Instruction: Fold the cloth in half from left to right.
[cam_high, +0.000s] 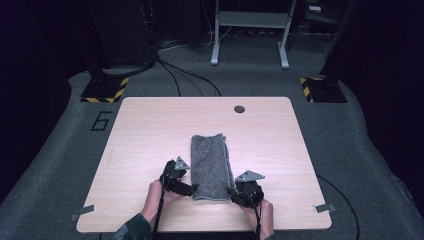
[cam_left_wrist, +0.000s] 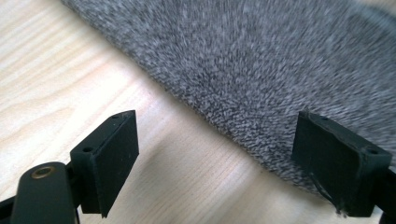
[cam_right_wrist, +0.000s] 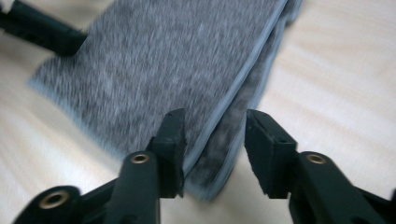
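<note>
Fingers of left gripper (cam_left_wrist: 219, 154) apart beside towel (cam_high: 211, 165) edge; right gripper (cam_right_wrist: 215, 140) fingers apart, straddling hem.

The left gripper (cam_left_wrist: 217, 163) stands with its two black jaws wide apart and nothing between them. A grey towel (cam_left_wrist: 261, 60) lies on the pale wooden surface (cam_left_wrist: 56, 70), its edge running diagonally across the view. The right-hand jaw overlaps that edge; the left-hand jaw stands over bare wood.
</note>
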